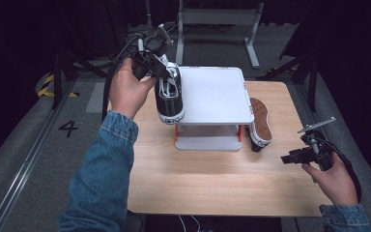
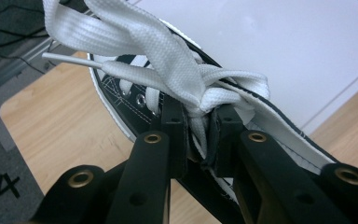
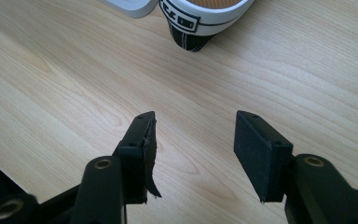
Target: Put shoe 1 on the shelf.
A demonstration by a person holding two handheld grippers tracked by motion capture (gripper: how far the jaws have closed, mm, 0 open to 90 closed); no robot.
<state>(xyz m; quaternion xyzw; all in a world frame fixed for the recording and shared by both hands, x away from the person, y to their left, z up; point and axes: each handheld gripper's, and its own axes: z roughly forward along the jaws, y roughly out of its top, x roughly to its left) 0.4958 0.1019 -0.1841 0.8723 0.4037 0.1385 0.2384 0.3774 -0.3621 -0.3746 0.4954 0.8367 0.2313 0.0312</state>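
One shoe held up by its laces, the other lying by the little shelf.

The left gripper (image 1: 162,72) is clamped tight on the white laces (image 2: 186,84) of a black sneaker (image 1: 170,99), with its jaws pinching the knot. That sneaker hangs at the left edge of the white shelf (image 1: 217,96), toe toward the person. A second sneaker (image 1: 260,123) lies on its side on the wooden table (image 1: 212,183), just beside the shelf's right side, brown sole showing. The right gripper (image 1: 294,157) is over the table near the right edge, well apart from it, jaws spread with nothing between them.
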